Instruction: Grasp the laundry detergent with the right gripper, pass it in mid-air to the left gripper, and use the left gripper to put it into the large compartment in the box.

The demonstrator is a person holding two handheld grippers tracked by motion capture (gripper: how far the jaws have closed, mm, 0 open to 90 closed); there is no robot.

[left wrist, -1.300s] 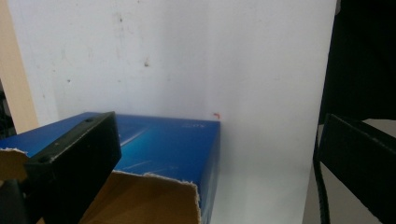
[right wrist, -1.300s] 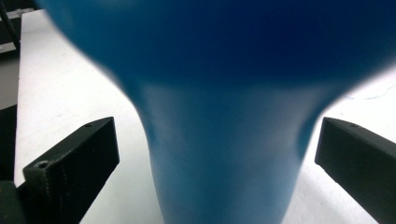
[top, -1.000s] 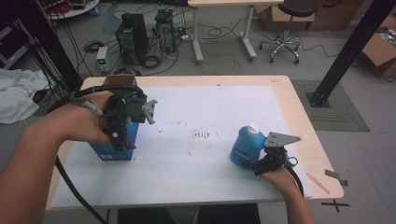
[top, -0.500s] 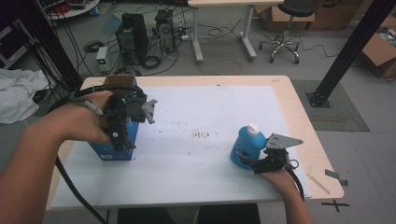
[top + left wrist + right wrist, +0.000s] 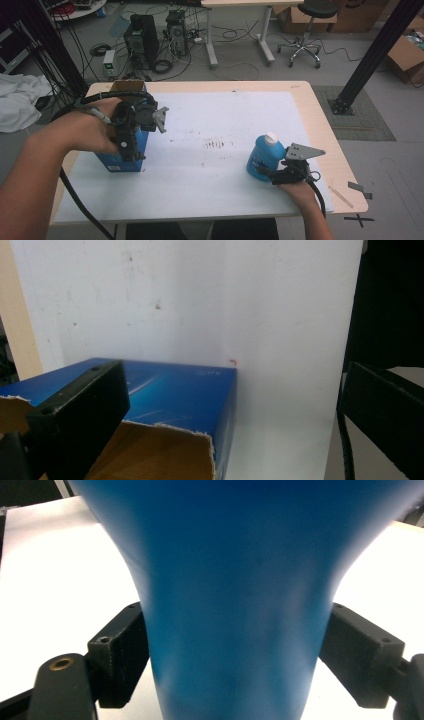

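**Bottle gripped, box straddled**

The right gripper [image 5: 235, 660] pinches a blue bottle [image 5: 264, 157], white-capped, upright near the table's [image 5: 310, 107] right edge. The left gripper [image 5: 235, 405], jaws spread, hangs over a torn-open blue box [image 5: 120, 161]; one jaw seems to touch its rim. White sheet [image 5: 225, 125] beneath.

1. Far left on the floor I see two computer towers [image 5: 141, 39] among tangled cables.
2. A white cloth [image 5: 17, 102] lies heaped left of my table [image 5: 320, 125].
3. An office chair [image 5: 307, 25] stands far right, cardboard boxes [image 5: 407, 52] beyond it.
4. A black slanted beam [image 5: 372, 55] rises at right.
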